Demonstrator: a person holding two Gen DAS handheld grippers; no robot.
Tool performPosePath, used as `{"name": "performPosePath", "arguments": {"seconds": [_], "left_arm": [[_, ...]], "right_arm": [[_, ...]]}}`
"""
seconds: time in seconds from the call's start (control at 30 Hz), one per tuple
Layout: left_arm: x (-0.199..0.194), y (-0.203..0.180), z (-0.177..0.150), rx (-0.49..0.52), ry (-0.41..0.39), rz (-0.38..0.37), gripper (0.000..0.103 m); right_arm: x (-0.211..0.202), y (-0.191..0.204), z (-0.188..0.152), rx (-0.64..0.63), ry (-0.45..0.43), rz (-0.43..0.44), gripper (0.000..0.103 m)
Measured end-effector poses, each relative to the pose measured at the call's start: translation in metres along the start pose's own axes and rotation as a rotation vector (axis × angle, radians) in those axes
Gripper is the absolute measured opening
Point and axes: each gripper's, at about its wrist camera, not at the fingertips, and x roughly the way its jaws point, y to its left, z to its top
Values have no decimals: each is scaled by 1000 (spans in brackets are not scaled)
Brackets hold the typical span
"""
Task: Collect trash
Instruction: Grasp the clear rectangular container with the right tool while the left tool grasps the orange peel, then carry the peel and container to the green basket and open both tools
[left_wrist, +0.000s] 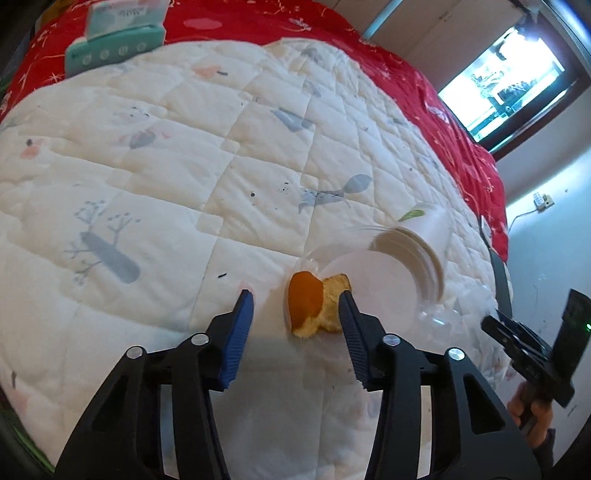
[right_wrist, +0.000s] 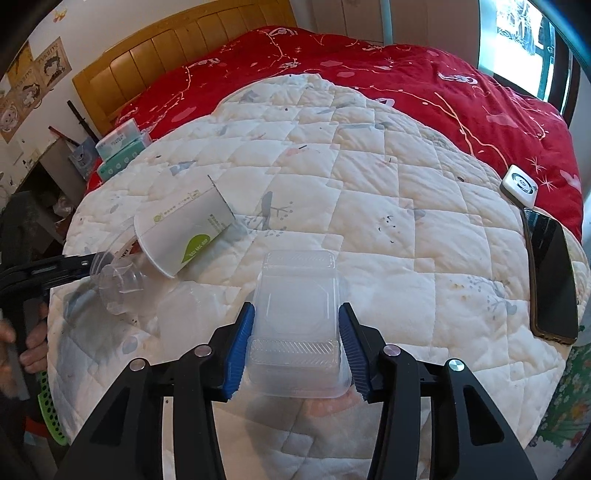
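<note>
Peel (left_wrist: 308, 302), light and limp, sits unpinched inside left gripper (left_wrist: 297, 301); right gripper (right_wrist: 297, 321) clamps flimsy plastic clamshell box (right_wrist: 297, 317) by its sides.

Both cams rode on the grippers, tilted steeply down at the white quilt (left_wrist: 155, 155) – close range. Left view faced the window (left_wrist: 506, 77) at 1 o'clock; right view faced the wooden headboard (right_wrist: 177, 48) at 11. Shared: quilt, red blanket (right_wrist: 406, 81), paper cup (right_wrist: 184, 232) & teal tissue box (left_wrist: 114, 51) – at 4 and 11 in left view, 9 and 10 in right.
</note>
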Motion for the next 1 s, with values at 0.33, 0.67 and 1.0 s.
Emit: {"name": "performPosePath", "arguments": {"seconds": [0.33, 0.67, 1.0], "left_arm": [[-11, 3, -4, -42, -55, -29, 15], [-101, 21, -50, -61, -190, 2, 14], [-194, 94, -135, -175, -293, 166, 14]], "right_arm": [[-27, 7, -8, -8, -55, 39, 45], [-74, 62, -35, -71, -97, 163, 45], [-84, 149, -74, -181, -63, 301, 45]]}}
